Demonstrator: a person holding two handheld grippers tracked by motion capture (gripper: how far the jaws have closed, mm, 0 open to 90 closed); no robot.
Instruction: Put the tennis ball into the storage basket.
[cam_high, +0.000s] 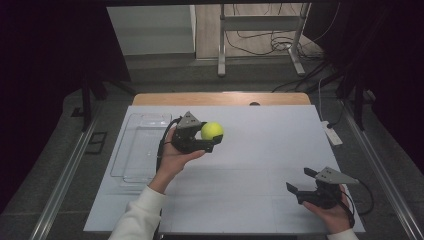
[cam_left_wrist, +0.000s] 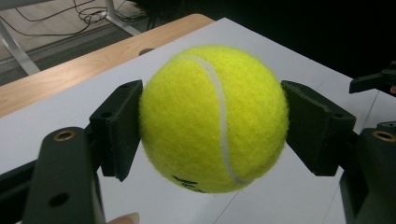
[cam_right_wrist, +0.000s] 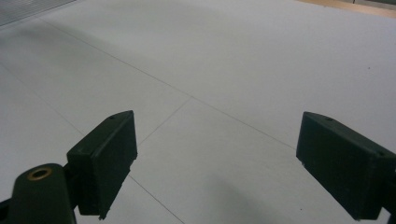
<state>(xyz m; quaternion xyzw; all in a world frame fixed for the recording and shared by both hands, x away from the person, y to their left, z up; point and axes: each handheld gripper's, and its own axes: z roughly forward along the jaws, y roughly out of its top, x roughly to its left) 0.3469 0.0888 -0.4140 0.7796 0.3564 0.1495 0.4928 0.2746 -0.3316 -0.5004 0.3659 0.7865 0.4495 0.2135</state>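
Note:
A yellow-green tennis ball (cam_high: 212, 131) is held above the white table top (cam_high: 260, 150), left of its middle. My left gripper (cam_high: 211, 137) is shut on it, and a hand in a white sleeve carries it. In the left gripper view the ball (cam_left_wrist: 212, 119) sits squeezed between the two black pads (cam_left_wrist: 119, 126), with a white seam curving down its face. My right gripper (cam_high: 298, 179) rests low near the front right corner of the table, open. Its jaws stand wide apart in the right gripper view, with nothing between the fingers (cam_right_wrist: 105, 161) but bare white surface.
A clear plastic tray (cam_high: 140, 147) lies along the left edge of the white top. A strip of wooden table (cam_high: 220, 98) shows at the back. Metal frame legs and cables (cam_high: 280, 45) stand on the floor beyond. The other gripper (cam_left_wrist: 373, 81) peeks in at the right of the left gripper view.

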